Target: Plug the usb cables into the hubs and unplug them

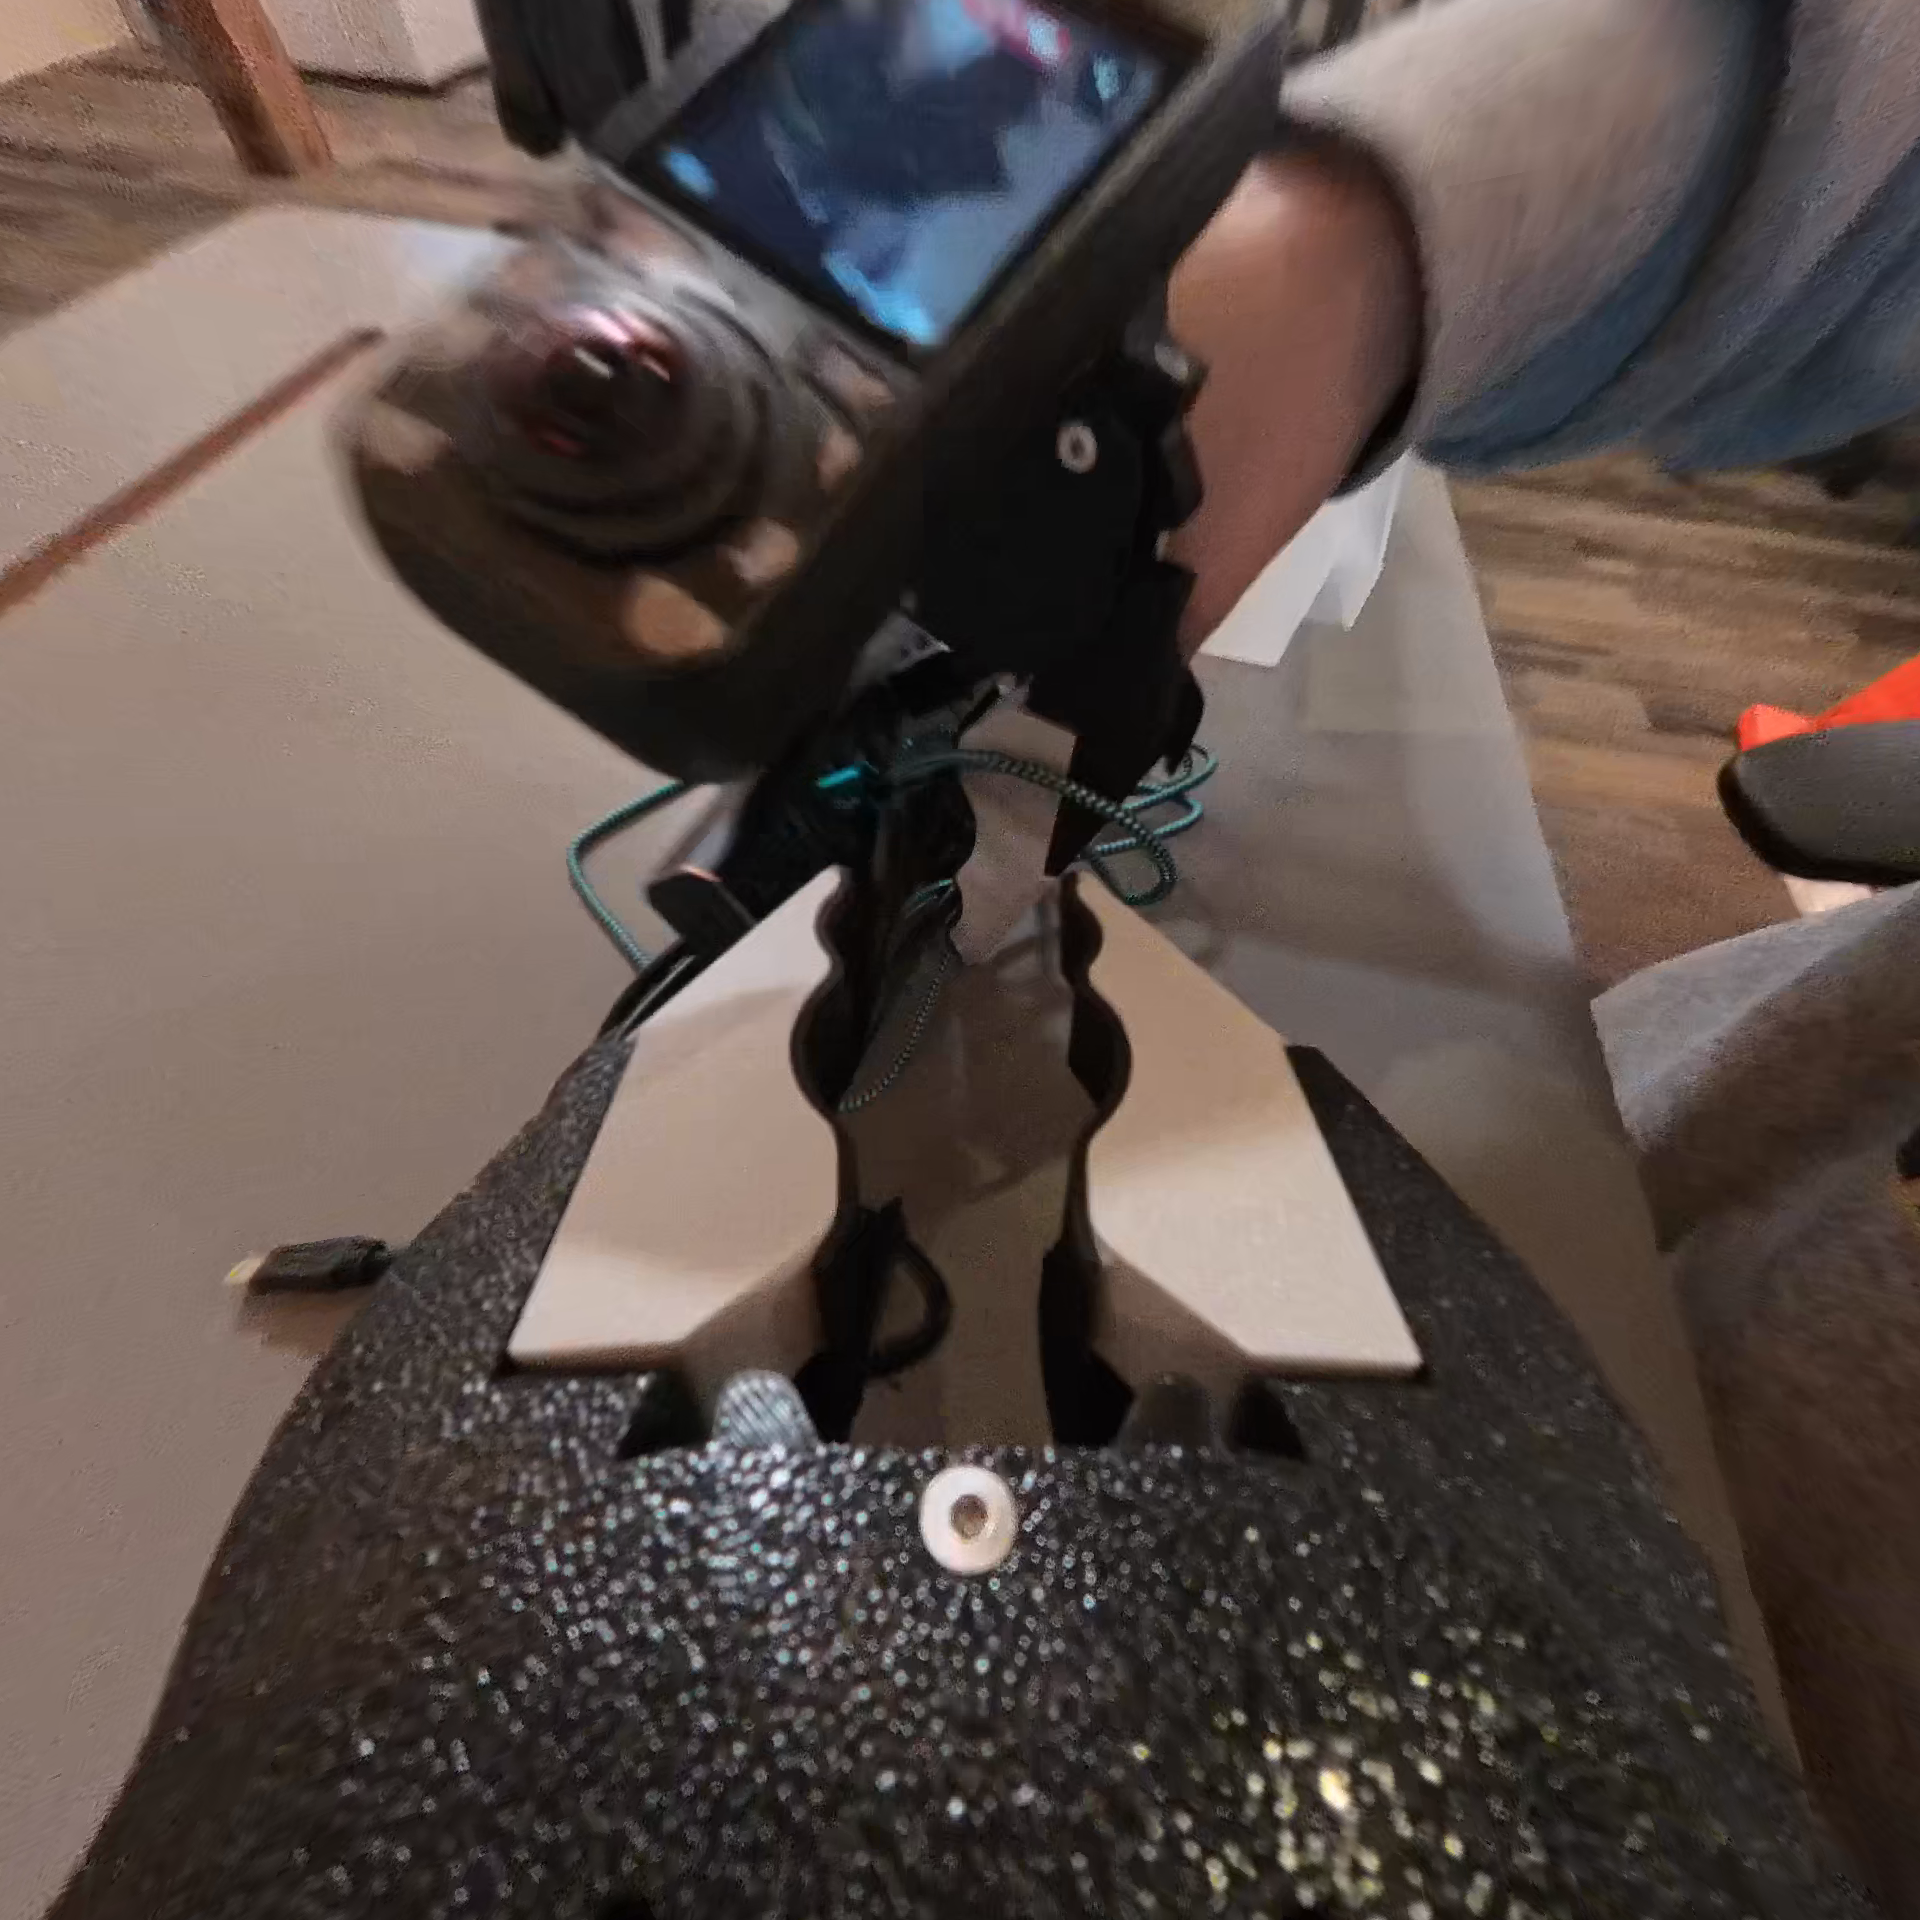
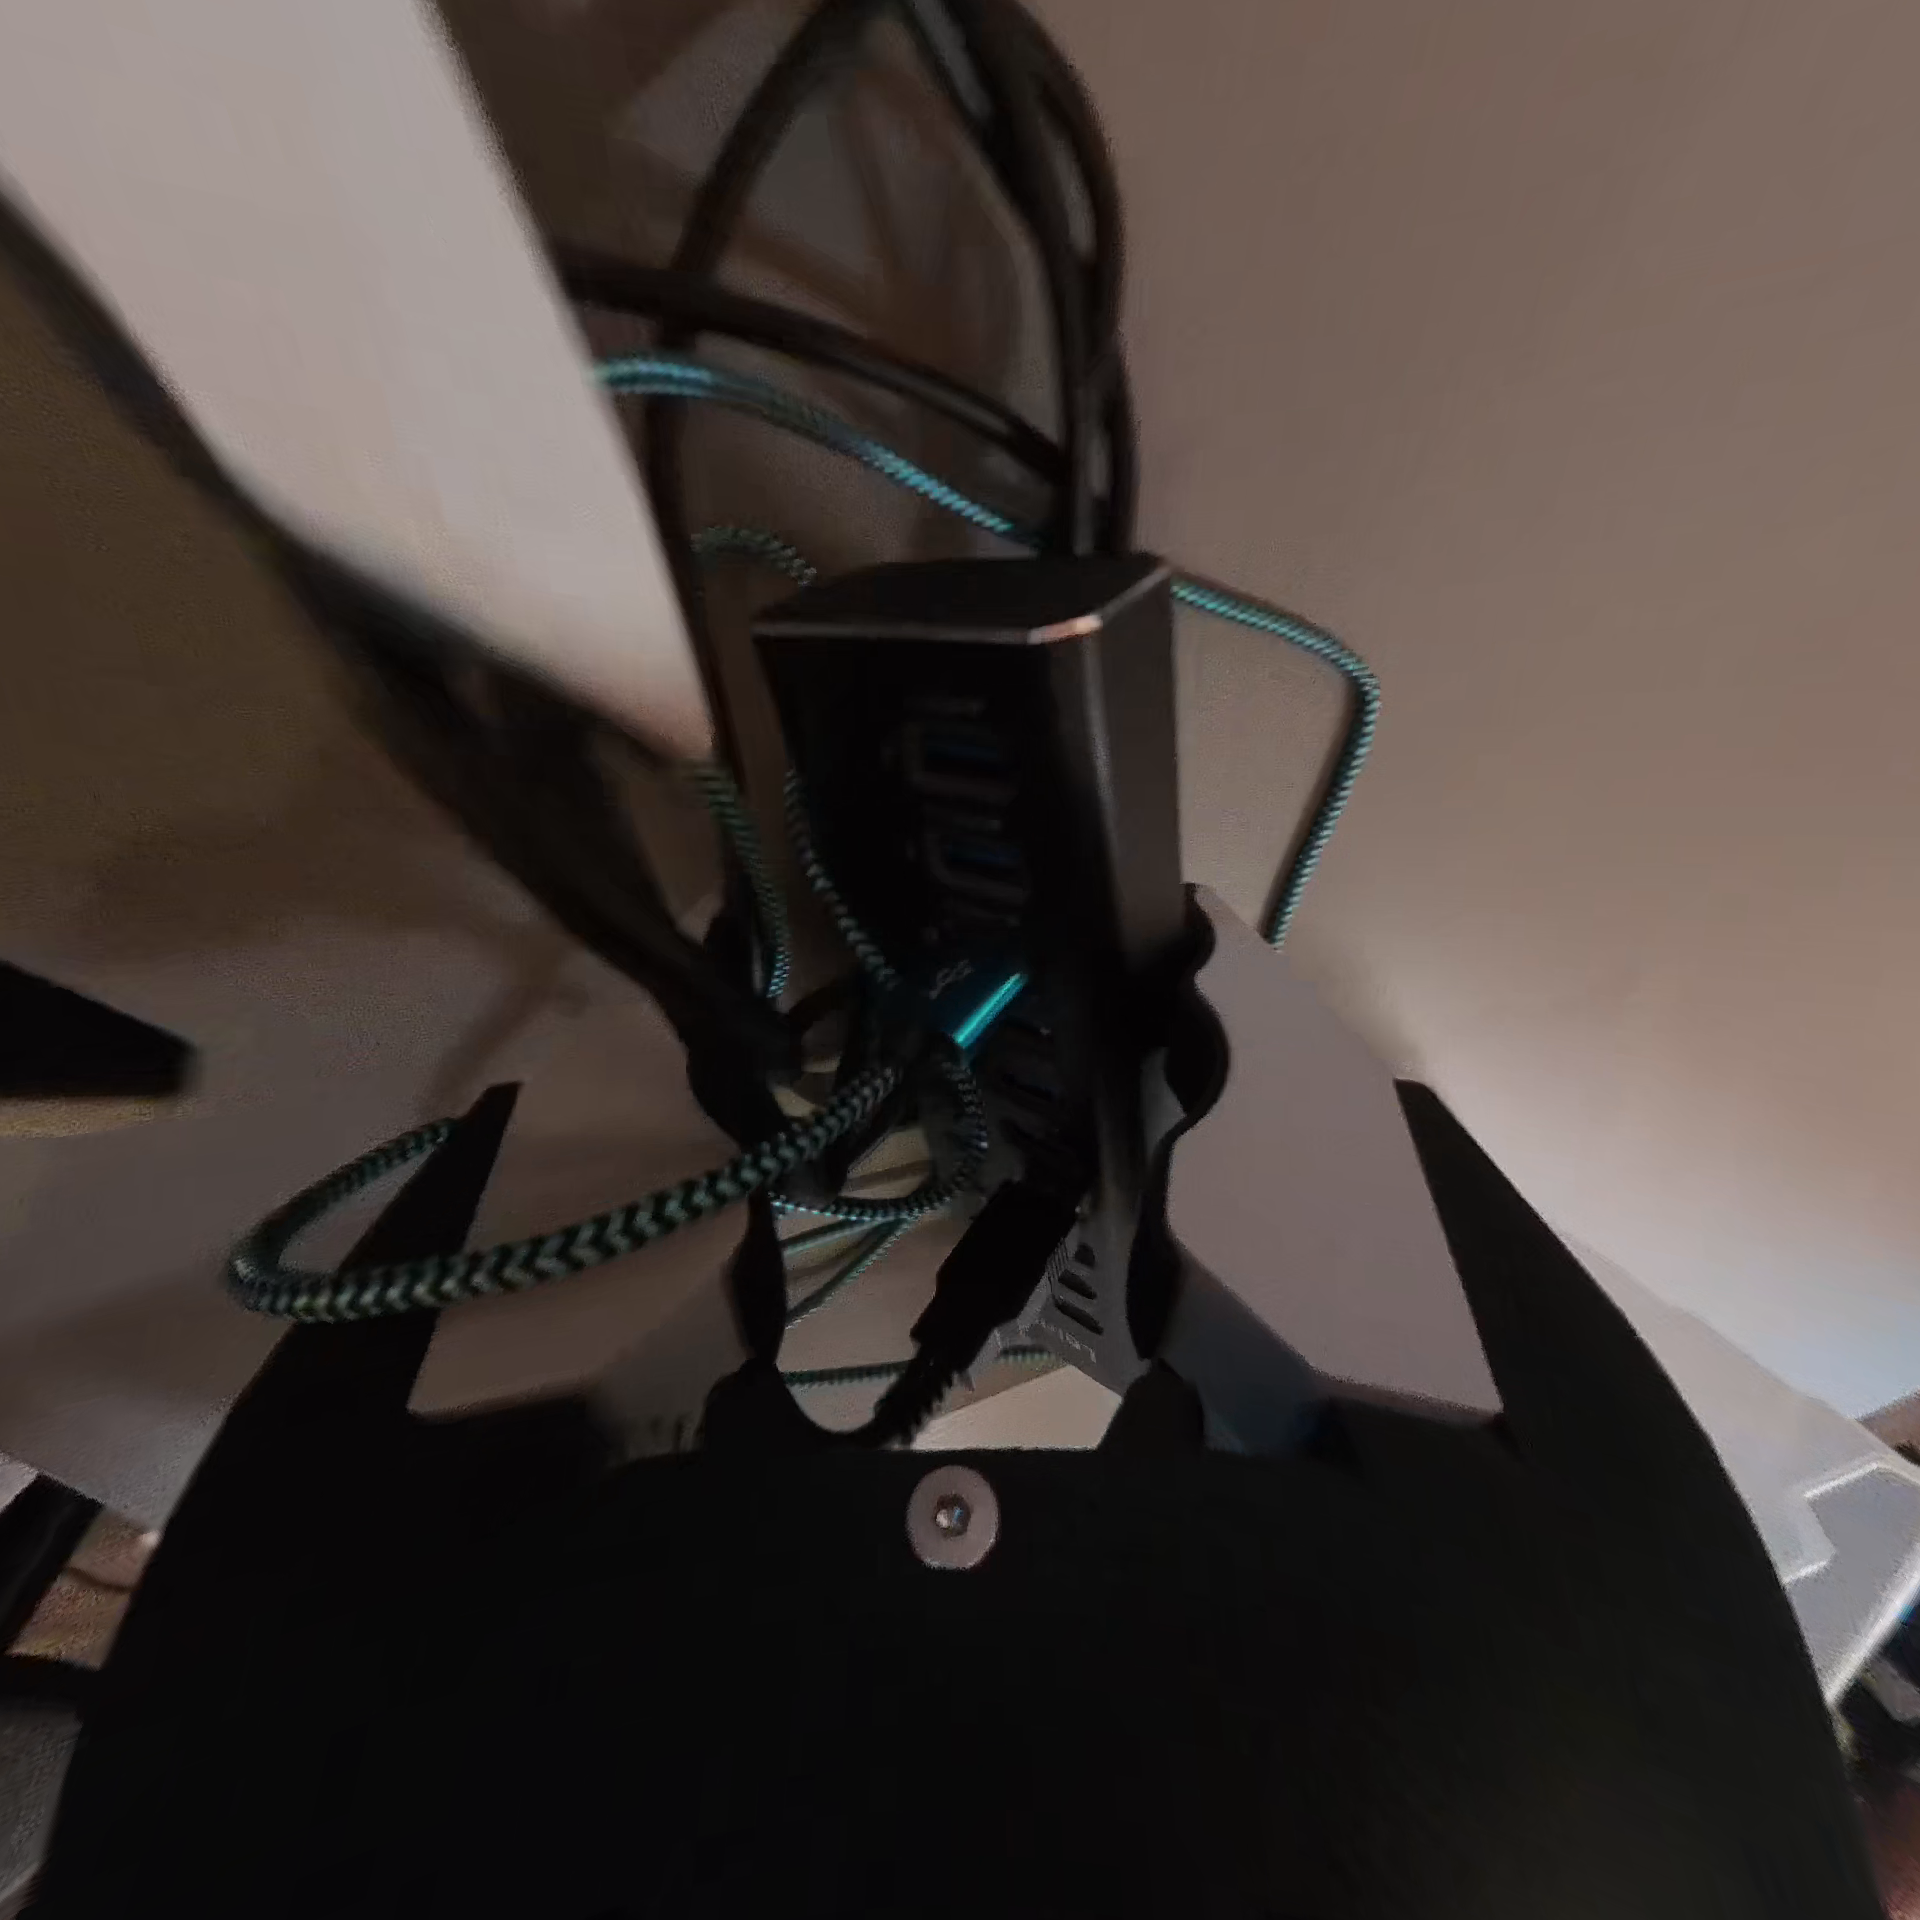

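Observation:
In the right wrist view my right gripper (image 2: 966, 987) is shut on a dark grey USB hub (image 2: 1122, 727), which stands upright between its fingers. A teal plug (image 2: 987, 1013) on a teal braided cable (image 2: 582, 1236) sits in the hub, with a black plug (image 2: 987, 1278) below it. In the left wrist view my left gripper (image 1: 956, 894) is open. The braided cable (image 1: 899, 1029) runs along its left finger. The right gripper (image 1: 997, 821) is just ahead, over the hub (image 1: 769, 842). The view is blurred.
A loose black USB plug (image 1: 312, 1262) lies on the beige table (image 1: 260, 831) at the left. White paper (image 1: 1320, 582) lies by the table's right edge. Beyond are the wooden floor (image 1: 1662, 582), a red and black object (image 1: 1829, 769) and a chair leg (image 1: 260, 94). The gap from one gripper's tips to the other's is roughly 10 centimeters.

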`<state>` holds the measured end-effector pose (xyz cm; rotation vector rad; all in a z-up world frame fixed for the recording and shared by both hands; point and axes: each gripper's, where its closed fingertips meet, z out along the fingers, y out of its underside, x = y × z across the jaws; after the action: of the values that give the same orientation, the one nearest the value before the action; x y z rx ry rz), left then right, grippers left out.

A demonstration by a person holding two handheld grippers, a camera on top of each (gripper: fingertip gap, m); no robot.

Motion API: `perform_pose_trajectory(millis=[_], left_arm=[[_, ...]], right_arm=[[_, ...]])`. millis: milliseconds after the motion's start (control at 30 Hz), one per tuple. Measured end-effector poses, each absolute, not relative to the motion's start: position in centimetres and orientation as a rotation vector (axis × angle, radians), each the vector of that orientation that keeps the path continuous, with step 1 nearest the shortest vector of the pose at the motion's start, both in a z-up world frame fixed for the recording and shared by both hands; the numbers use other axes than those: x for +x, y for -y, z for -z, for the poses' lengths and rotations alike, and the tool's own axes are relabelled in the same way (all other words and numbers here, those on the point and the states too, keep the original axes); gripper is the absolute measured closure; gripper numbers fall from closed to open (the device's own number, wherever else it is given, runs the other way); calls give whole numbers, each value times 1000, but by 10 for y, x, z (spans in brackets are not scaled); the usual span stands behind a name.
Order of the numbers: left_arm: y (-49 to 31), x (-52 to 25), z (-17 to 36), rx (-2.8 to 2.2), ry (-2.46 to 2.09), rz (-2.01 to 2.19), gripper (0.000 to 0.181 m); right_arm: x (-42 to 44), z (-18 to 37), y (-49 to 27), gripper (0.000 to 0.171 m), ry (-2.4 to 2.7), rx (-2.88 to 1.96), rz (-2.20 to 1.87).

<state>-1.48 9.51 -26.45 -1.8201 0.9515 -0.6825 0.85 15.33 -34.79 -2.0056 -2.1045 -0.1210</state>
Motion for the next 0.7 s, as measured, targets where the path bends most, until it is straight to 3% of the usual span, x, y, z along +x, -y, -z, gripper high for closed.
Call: perform_pose_trajectory(millis=[33,233,400,700], left_arm=[[-94,-22,257,-1799,-929,673,141],[-107,-99,212,-1601,-636,555,136],[-115,-146,211,-1542,-452,496,138],[-122,-156,224,-1561,-390,489,140]], right_arm=[[9,348,-150,99,2122,-1995,113],[6,345,-148,103,2147,-1862,165],[0,327,-150,104,2053,-1792,72],[-4,196,-174,106,1826,-1502,92]])
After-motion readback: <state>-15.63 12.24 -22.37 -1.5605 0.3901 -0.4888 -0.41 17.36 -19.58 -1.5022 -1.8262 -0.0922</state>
